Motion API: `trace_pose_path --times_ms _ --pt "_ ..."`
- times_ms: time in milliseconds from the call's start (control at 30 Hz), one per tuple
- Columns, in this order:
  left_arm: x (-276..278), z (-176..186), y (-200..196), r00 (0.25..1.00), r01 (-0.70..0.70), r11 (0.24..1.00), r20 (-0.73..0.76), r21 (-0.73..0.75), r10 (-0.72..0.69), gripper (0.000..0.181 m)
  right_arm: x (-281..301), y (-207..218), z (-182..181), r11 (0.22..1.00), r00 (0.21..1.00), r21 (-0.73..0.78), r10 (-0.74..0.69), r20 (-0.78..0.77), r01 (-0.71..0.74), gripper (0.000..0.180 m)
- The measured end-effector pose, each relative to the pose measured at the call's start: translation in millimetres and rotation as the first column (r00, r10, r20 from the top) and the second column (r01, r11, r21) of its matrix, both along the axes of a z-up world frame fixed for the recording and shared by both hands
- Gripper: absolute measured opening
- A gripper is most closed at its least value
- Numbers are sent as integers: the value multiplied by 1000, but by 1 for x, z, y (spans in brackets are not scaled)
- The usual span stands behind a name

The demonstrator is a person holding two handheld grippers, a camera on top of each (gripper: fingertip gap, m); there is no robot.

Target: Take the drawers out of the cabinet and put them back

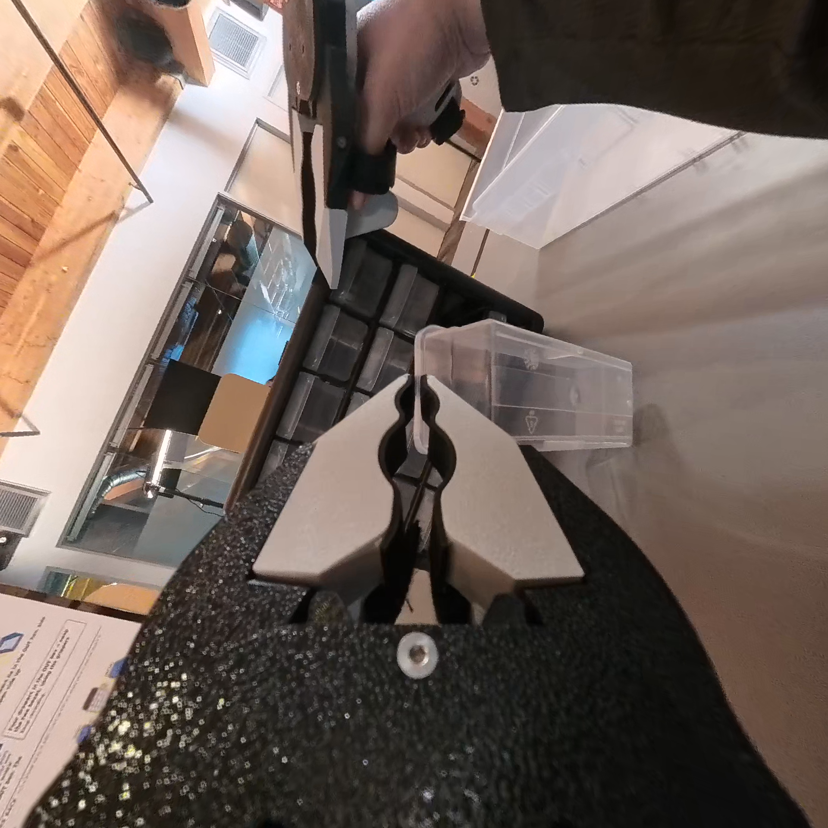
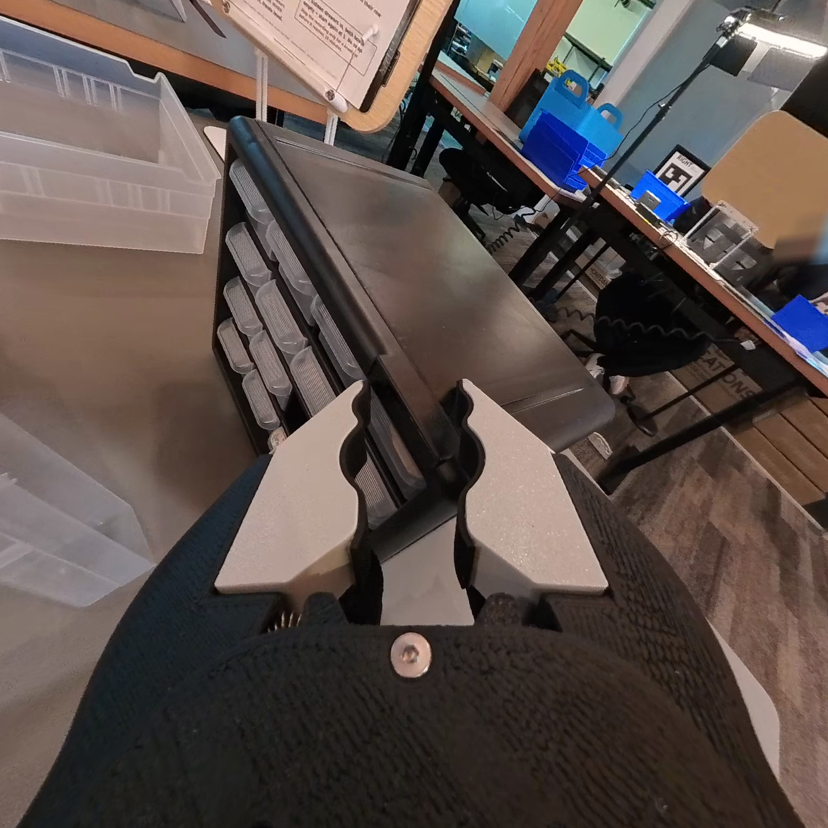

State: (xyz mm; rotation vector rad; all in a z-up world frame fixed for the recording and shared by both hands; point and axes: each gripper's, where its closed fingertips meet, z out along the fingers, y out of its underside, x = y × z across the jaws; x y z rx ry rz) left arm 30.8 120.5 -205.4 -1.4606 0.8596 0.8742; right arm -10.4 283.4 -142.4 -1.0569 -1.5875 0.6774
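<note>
The black cabinet (image 2: 425, 269) stands on the grey table and holds several clear drawers (image 2: 278, 313). It also shows in the left wrist view (image 1: 358, 322). My left gripper (image 1: 419, 390) is shut on the front lip of one clear drawer (image 1: 546, 385), which is fully out of the cabinet and sits just over the table beside it. My right gripper (image 2: 412, 398) straddles the cabinet's top front edge, with both fingers closed against it. In the left wrist view the right gripper (image 1: 330, 264) shows edge-on in a person's hand, at the cabinet's top.
Translucent plastic bins sit on the table (image 2: 67, 358) to the left of the cabinet (image 2: 89, 157) (image 2: 53, 537); one shows in the left wrist view (image 1: 560, 170). An instruction sheet on a stand (image 2: 322, 40) is behind the cabinet. Other tables with blue boxes (image 2: 569, 130) stand to the right.
</note>
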Motion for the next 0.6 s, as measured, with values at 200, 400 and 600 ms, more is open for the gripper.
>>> trace_pose_path --times_ms 200,400,600 --pt "-8 4 -4 998 -27 999 -63 24 29 0 0 0 0 1000 1000 0 -1 1 1 37" --pt "-5 34 4 979 2 983 -200 183 36 0 0 0 0 1000 1000 0 0 1 0 37" --pt "11 32 17 879 38 943 -461 330 126 0 0 0 0 1000 1000 0 0 2 0 37"
